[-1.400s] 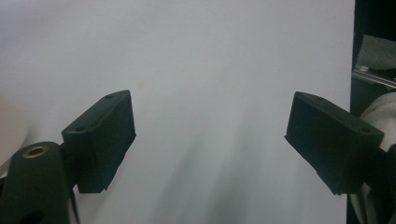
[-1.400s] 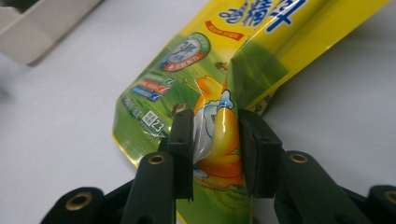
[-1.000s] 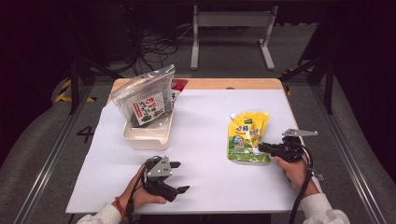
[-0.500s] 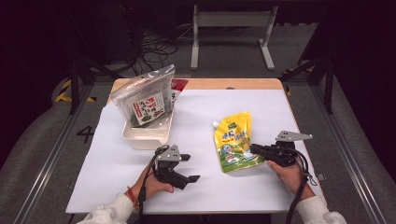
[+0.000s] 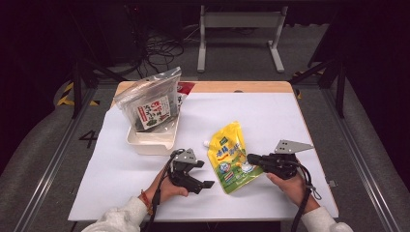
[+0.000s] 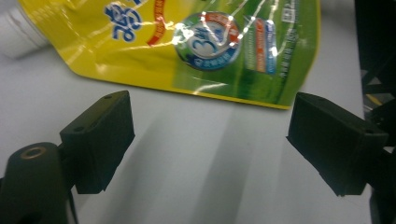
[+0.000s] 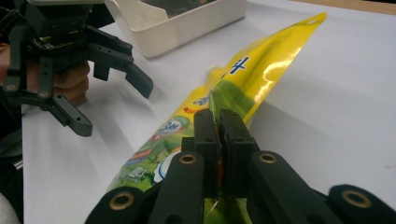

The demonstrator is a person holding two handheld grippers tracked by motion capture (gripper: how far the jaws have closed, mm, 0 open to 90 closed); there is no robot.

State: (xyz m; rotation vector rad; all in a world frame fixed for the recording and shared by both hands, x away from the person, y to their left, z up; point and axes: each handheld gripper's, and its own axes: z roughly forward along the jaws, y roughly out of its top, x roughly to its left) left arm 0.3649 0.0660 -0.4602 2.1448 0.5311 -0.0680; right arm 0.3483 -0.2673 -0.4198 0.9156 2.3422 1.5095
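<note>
The yellow pouch (image 5: 231, 155) lies on the white table cover (image 5: 270, 116), in the near middle part, between the two grippers. It is a soft, glossy plastic bag with a green lower part, a round blue-green badge and a white screw cap (image 5: 207, 144) at its upper left corner; light makes shiny spots on its wrinkled skin. The right gripper (image 5: 253, 159) has its two black jaws pressed together on the pouch's right edge, and in the right gripper view this edge is lifted and folded a little. The left gripper (image 5: 205, 175) rests just beside the pouch's left side, its jaws spread wide with nothing between them; the left gripper view shows bare white cover between the matte black blocks. Behind, a cream rectangular tray (image 5: 152, 140) holds a clear, crinkled packet (image 5: 150, 99) with dark contents, which leans upright.

Compared with one second ago, the pouch has moved to the left and toward the person, and it is turned so its cap corner points more to the left. The left gripper has come forward, nearer to it.
</note>
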